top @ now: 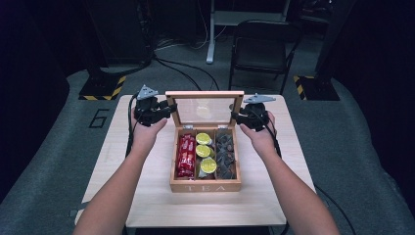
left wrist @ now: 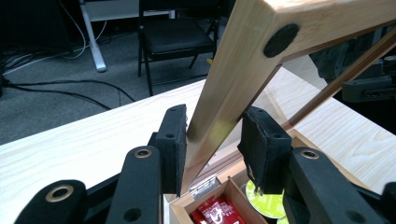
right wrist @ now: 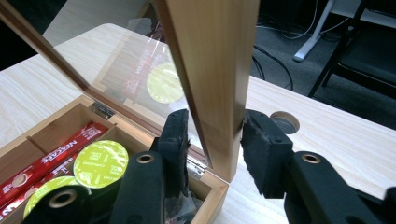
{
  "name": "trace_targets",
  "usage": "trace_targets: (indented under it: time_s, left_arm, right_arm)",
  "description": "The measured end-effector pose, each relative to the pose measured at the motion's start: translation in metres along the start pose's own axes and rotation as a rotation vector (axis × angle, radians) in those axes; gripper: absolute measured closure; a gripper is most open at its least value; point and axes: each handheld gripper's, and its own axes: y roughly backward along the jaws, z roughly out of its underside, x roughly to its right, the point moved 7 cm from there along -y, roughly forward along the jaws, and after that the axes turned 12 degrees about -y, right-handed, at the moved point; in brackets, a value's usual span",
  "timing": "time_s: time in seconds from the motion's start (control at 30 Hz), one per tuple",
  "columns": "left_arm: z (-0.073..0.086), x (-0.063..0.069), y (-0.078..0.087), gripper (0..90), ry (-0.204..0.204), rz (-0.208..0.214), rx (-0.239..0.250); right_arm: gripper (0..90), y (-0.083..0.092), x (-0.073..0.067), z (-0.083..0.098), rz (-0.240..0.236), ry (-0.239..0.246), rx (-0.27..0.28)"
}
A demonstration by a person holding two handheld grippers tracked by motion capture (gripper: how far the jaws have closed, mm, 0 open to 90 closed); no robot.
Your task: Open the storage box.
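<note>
A wooden tea box [top: 205,186] stands open mid-table, its glass lid [top: 204,94] raised nearly upright. Inside lie red sachets [top: 186,155], green-topped capsules [top: 205,152] and dark wrapped pieces [top: 225,154]. My left gripper [top: 169,110] is shut on the lid's left side rail; in the left gripper view the pads [left wrist: 173,144] clamp the pale wood rail [left wrist: 233,84]. My right gripper [top: 236,116] is shut on the lid's right side rail, and its pads [right wrist: 261,149] press the wooden post [right wrist: 210,56] just above the hinge [right wrist: 196,165].
The light wooden table [top: 147,196] has bare room on both sides of the box and a round cable hole [right wrist: 285,122] near its back right. Behind the table stand a black folding chair [top: 259,44] and a white desk leg [top: 211,34], with cables on the floor.
</note>
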Motion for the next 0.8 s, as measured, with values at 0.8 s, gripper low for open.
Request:
trace_targets:
  time_s: [0.8]
  left_arm:
    - [0.013, -0.006, -0.023, 62.8, 0.015, -0.033, -0.043]
  right_arm:
    - [59.7, -0.008, 0.005, -0.005, 0.01, -0.033, 0.018]
